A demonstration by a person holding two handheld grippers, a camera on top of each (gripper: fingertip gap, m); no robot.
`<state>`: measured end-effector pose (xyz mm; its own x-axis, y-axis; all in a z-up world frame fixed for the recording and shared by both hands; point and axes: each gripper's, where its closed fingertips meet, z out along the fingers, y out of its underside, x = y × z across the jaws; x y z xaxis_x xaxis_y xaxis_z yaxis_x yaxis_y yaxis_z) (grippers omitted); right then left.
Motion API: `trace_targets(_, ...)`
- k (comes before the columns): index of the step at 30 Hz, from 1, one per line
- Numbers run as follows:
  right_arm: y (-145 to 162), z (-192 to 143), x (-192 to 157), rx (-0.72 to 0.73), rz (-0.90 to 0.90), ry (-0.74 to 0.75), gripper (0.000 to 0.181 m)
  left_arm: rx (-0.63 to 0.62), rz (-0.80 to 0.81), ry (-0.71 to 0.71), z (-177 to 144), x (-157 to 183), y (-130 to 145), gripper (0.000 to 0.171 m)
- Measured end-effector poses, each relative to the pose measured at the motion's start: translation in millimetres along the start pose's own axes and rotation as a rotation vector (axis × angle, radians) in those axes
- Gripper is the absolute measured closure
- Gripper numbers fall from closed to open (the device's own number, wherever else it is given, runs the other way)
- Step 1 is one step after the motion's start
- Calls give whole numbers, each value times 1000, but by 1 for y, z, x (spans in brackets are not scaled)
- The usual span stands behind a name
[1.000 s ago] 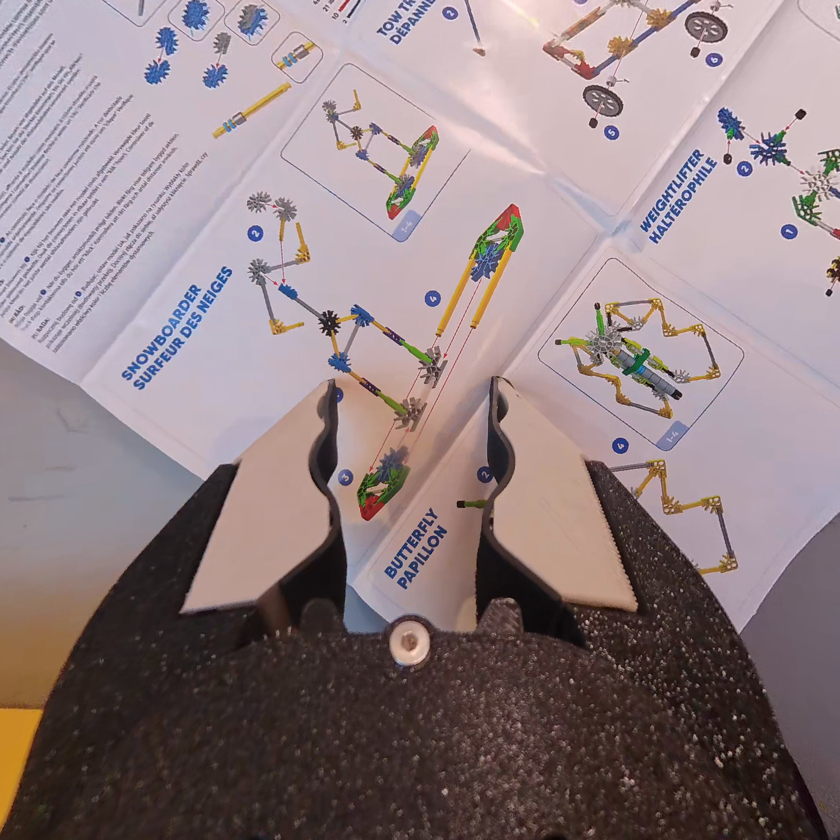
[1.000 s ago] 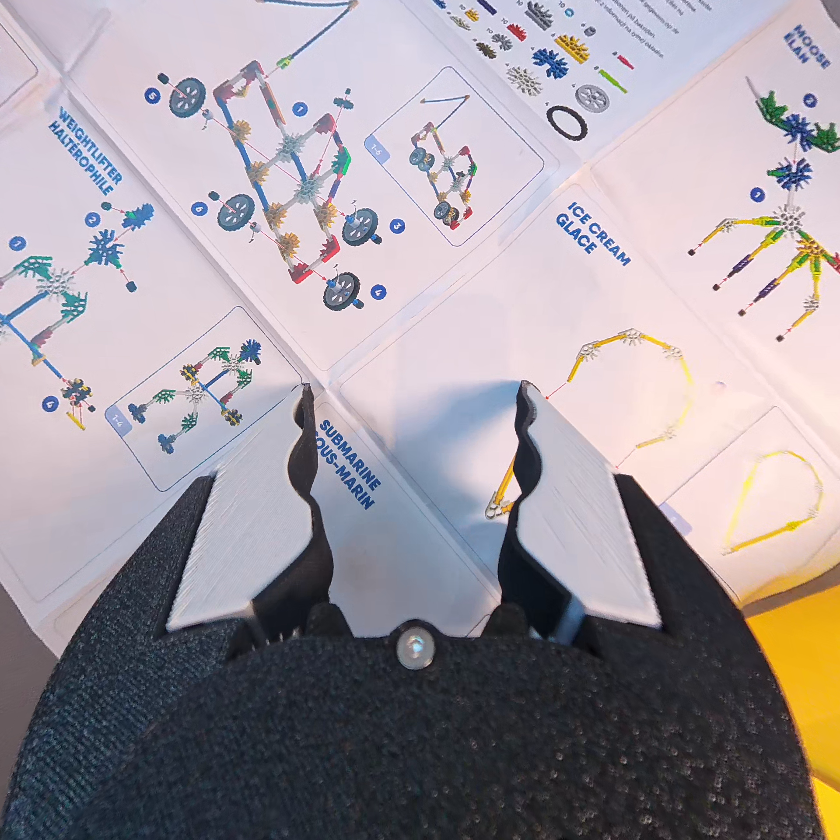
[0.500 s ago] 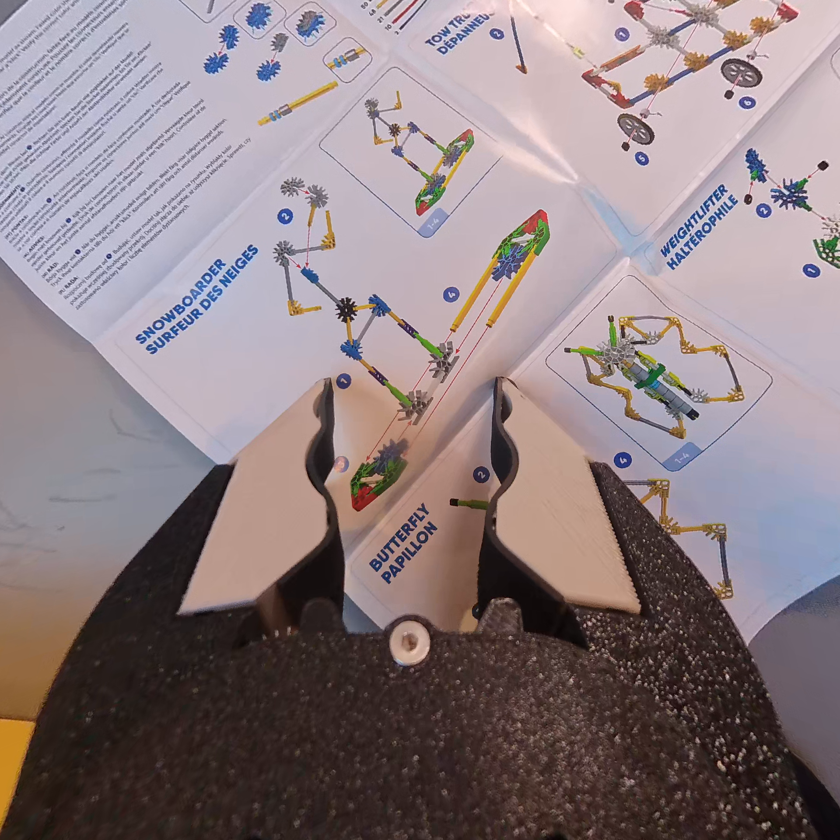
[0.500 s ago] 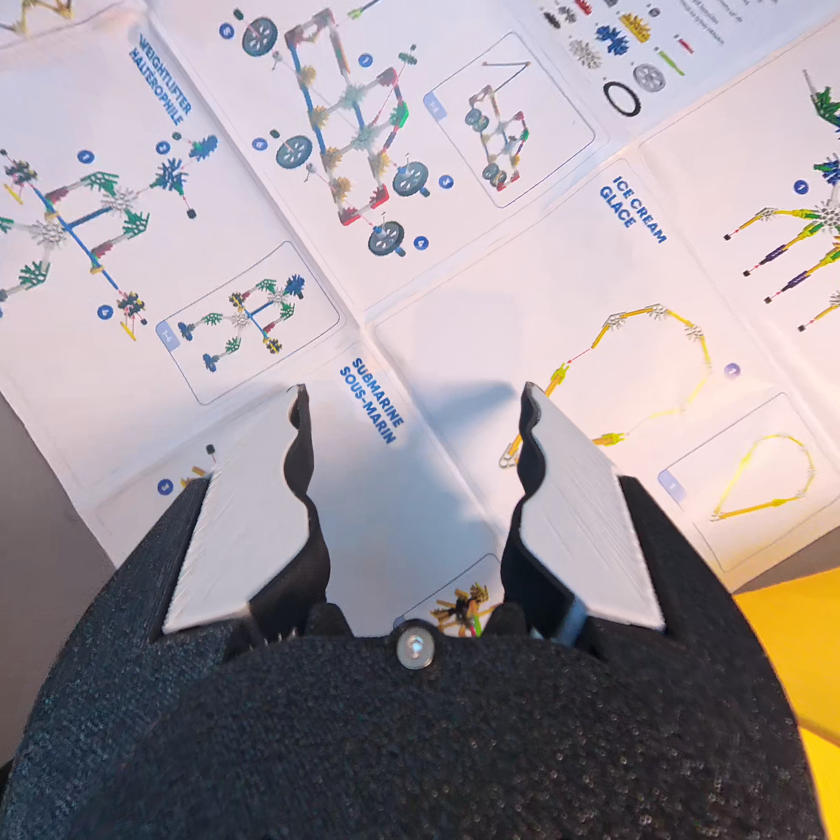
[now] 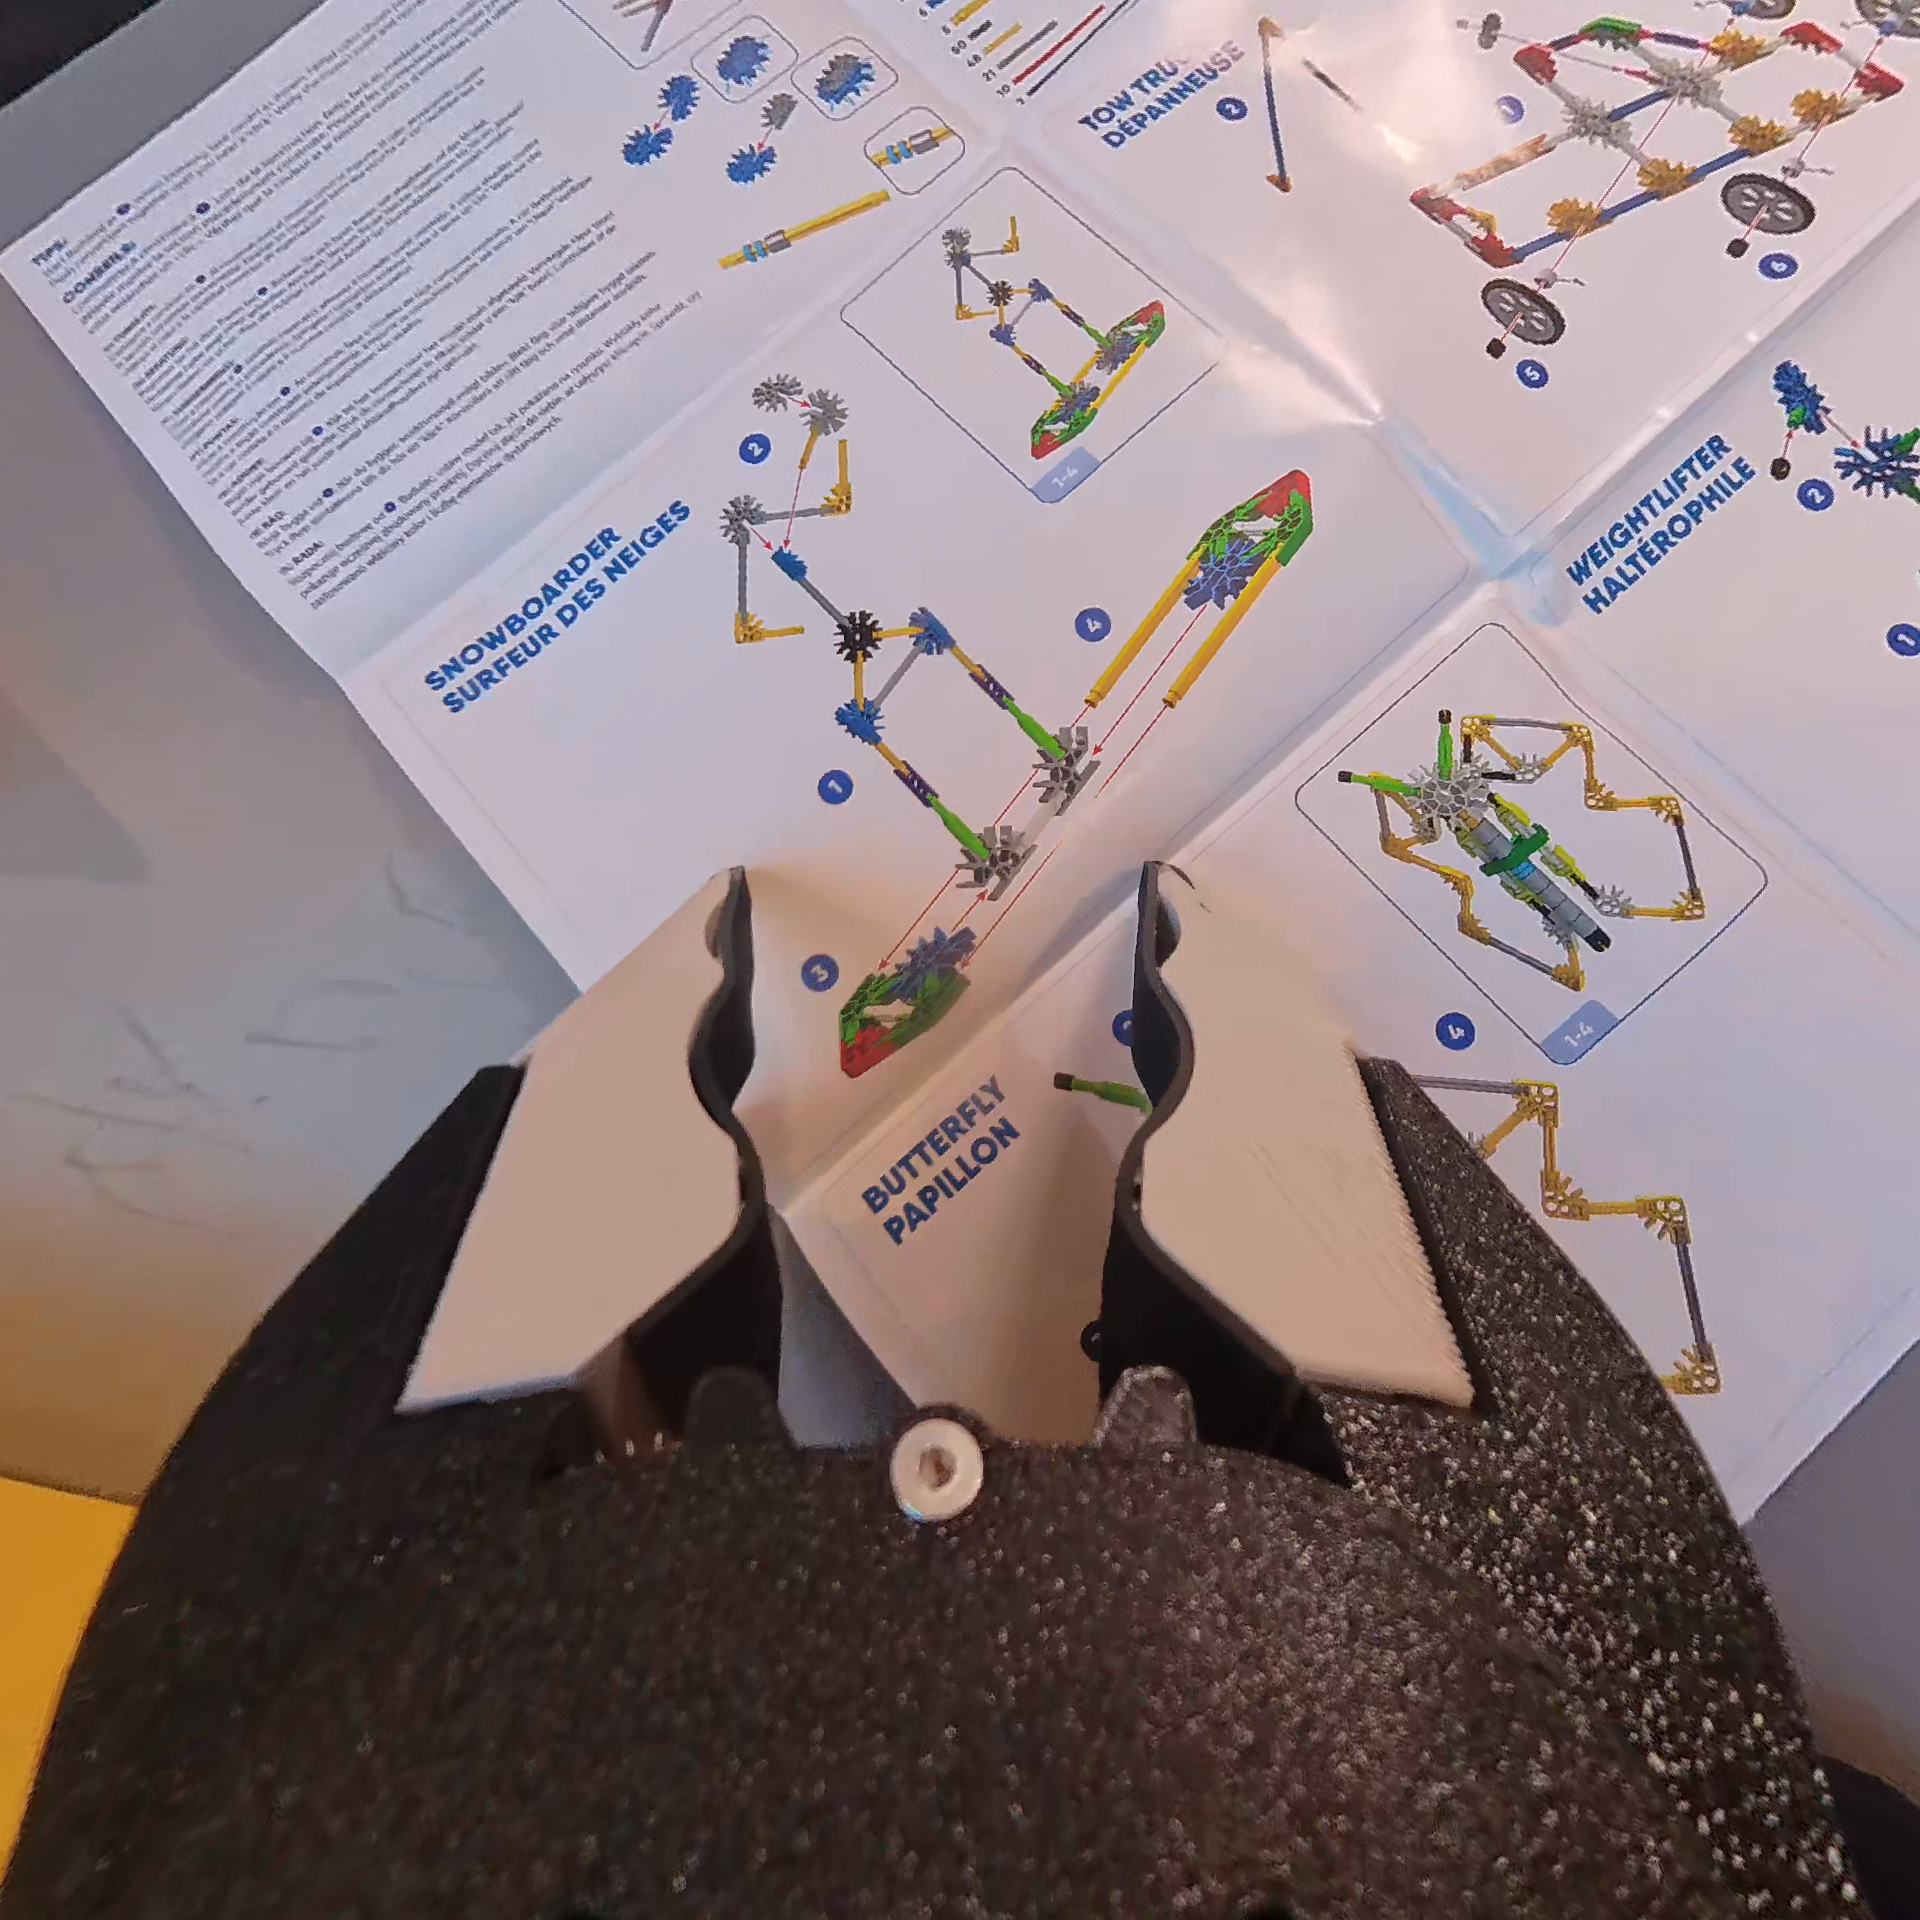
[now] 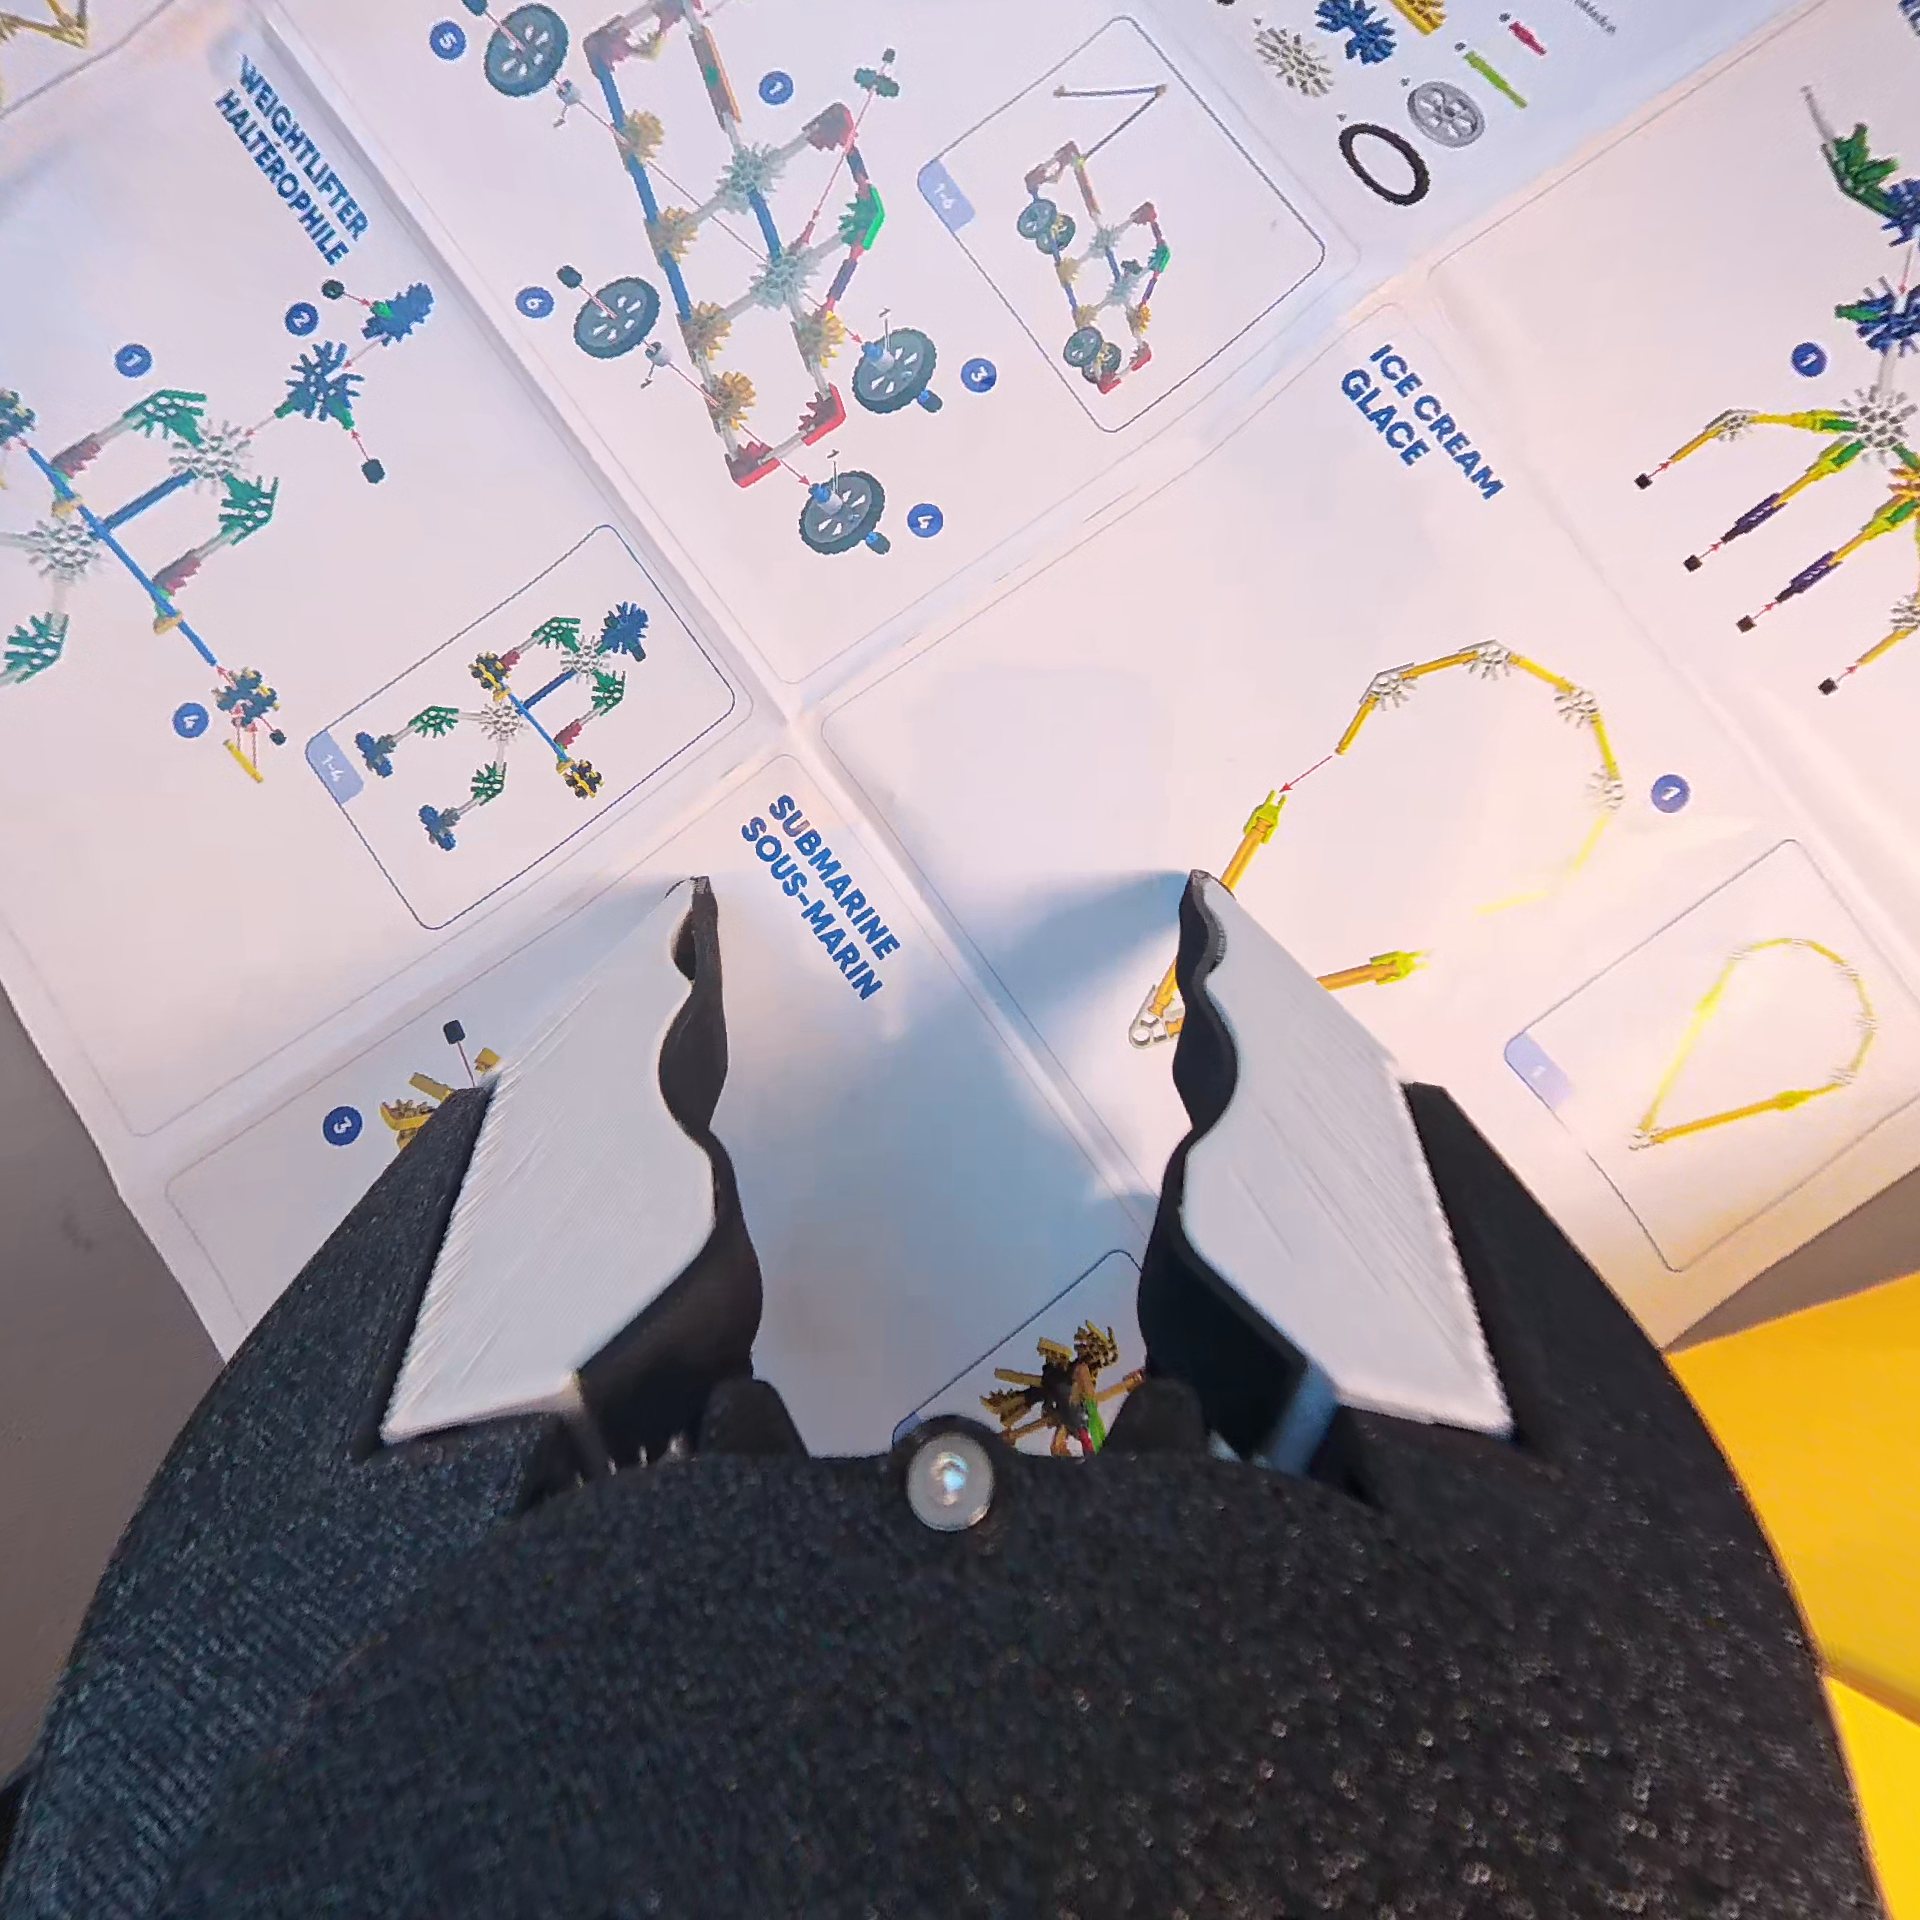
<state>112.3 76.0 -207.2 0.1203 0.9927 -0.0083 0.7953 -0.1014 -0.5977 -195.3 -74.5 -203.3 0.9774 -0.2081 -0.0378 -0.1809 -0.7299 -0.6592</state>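
Left claw (image 5: 940,883) is spread wide, nothing between its fingers, hanging over an unfolded instruction sheet (image 5: 1299,582) that lies flat on a grey tabletop (image 5: 260,987). Below that gap sits the lower end of a stick-figure build diagram in yellow, green and blue rods, with a fold crease running diagonally under the claw. The sheet's near-left edge passes just left of the left finger (image 5: 613,1143), bare tabletop beyond it. A yellow patch (image 5: 52,1558) shows at the lower left corner of that view. Right claw (image 6: 951,883) is likewise wide open and holds nothing, over another part of the same sheet (image 6: 1039,644), where four panels meet at crossing creases just ahead of the fingertips. Its right finger (image 6: 1320,1164) covers part of a diagram of a yellow rod loop; its left finger (image 6: 582,1143) sits below a small framed picture of a blue and green model. A wheeled-frame diagram lies farther ahead. Grey tabletop (image 6: 62,1195) shows at the left edge, a yellow surface (image 6: 1818,1455) at the lower right past the sheet's corner. Whether either claw touches the paper: cannot tell.
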Motion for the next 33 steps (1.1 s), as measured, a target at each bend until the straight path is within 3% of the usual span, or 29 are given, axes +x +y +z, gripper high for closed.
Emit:
trace_targets(10, 0, -1, 2, 20, 12, -8, 97, 53, -137, -77, 3, -20, 3, 76)
trace_targets(22, -1, 0, 3, 21, -4, 13, 98, 83, -147, -58, 3, -14, 0, 98)
trace_targets(33, -2, 1, 2, 24, -23, 19, 94, 163, -130, -79, -6, -17, -11, 103)
